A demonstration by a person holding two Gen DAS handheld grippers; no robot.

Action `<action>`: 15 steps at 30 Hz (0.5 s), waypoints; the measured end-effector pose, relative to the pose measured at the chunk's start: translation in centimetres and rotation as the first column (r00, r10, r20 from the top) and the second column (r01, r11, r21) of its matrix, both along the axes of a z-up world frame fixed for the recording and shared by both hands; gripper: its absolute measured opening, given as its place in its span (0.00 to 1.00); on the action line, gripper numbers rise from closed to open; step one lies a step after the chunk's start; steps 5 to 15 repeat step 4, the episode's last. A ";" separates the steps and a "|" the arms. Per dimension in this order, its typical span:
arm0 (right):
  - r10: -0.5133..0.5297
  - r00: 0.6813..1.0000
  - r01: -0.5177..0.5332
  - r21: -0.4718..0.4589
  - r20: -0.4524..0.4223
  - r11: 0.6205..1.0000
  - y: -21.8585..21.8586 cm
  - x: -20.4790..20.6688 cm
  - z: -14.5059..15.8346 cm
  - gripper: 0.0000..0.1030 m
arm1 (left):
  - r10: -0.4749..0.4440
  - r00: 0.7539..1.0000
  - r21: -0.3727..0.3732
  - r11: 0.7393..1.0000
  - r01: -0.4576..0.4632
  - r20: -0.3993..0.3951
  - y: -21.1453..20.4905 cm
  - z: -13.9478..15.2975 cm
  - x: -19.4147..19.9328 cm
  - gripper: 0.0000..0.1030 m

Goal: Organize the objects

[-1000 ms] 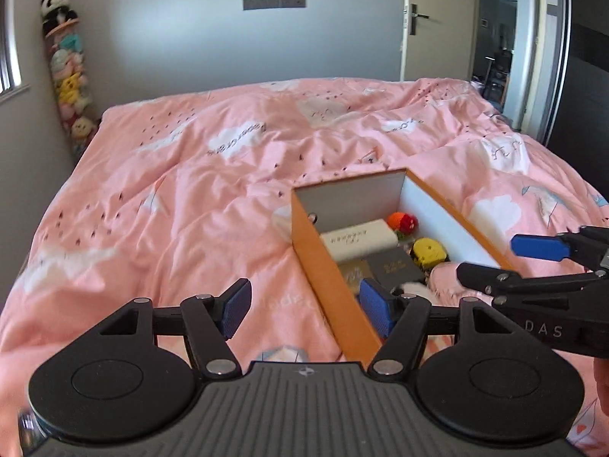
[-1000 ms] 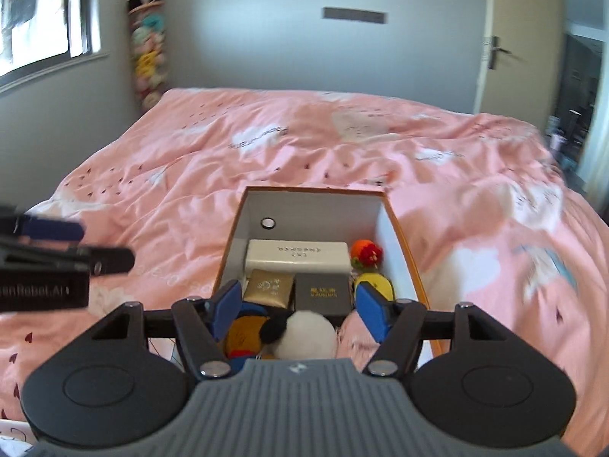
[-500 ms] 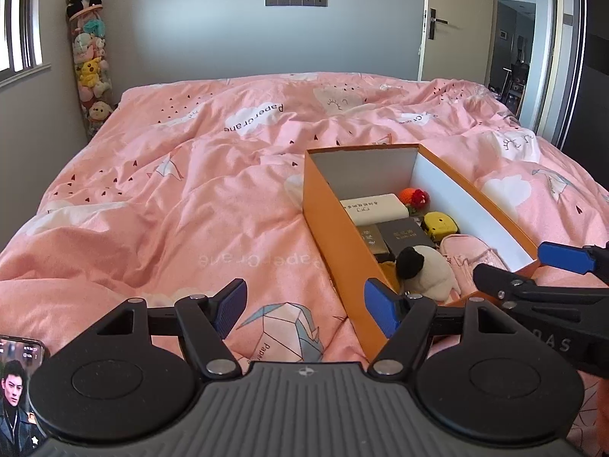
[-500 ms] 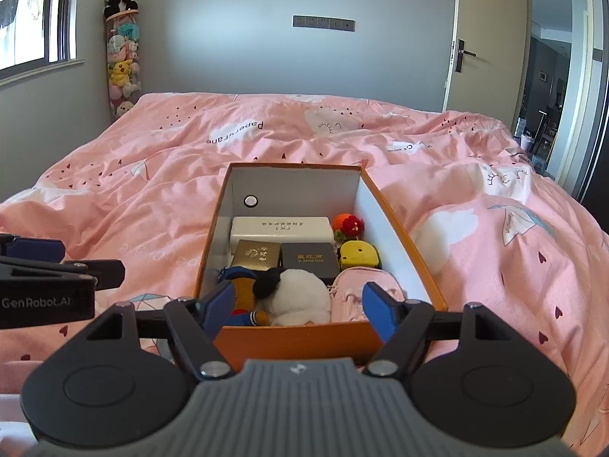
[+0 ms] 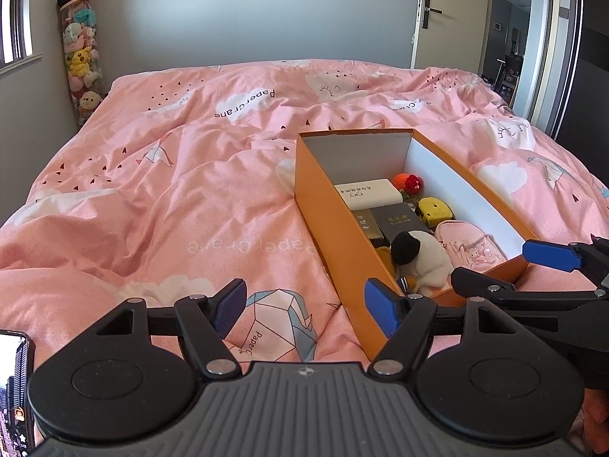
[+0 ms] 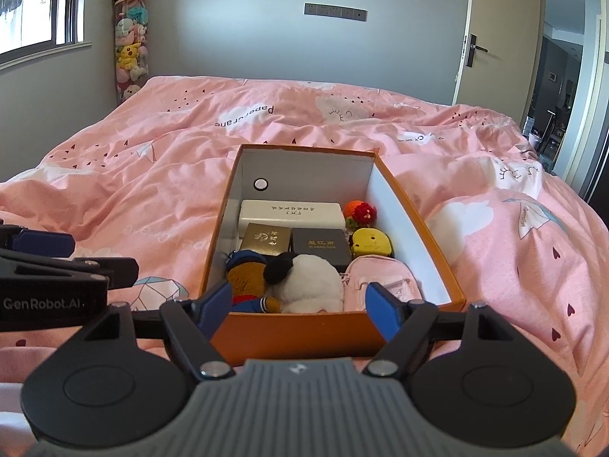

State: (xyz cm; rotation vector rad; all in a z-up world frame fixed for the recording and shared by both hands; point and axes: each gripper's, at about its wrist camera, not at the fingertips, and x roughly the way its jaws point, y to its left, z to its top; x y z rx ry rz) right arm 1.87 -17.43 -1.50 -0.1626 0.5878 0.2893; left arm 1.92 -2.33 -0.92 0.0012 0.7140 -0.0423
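An orange box (image 6: 297, 329) with white inner walls lies on the pink bed; it also shows in the left wrist view (image 5: 335, 224). It holds a white case (image 6: 291, 213), a gold box (image 6: 266, 242), a dark box (image 6: 319, 247), a panda plush (image 6: 304, 282), a bear plush (image 6: 245, 274), a pink pouch (image 6: 377, 274), a yellow toy (image 6: 371, 242) and an orange-red knitted toy (image 6: 361, 213). My right gripper (image 6: 300, 308) is open and empty just before the box's near wall. My left gripper (image 5: 304, 306) is open and empty over the duvet, left of the box.
The pink duvet (image 5: 171, 198) covers the whole bed. A phone (image 5: 15, 388) lies at the lower left. A column of plush toys (image 6: 129, 42) hangs in the far left corner. A door (image 6: 495, 53) stands open at the right.
Both grippers have drawn back from the box and risen, still open and empty. The box now lies further ahead of them, and the phone has come into view.
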 end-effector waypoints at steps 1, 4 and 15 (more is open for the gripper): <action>0.001 1.000 -0.001 0.000 0.000 1.000 0.0 0.0 0.0 0.76 | 0.000 1.000 -0.001 1.000 0.000 0.002 0.0 0.0 0.0 0.81; 0.002 1.000 -0.002 -0.002 -0.002 1.000 0.1 0.0 0.0 0.76 | 0.001 1.000 -0.001 1.000 -0.001 0.001 0.0 0.0 0.0 0.83; 0.002 1.000 -0.002 -0.002 -0.002 1.000 0.1 0.0 0.0 0.76 | 0.001 1.000 -0.001 1.000 -0.001 0.001 0.0 0.0 0.0 0.83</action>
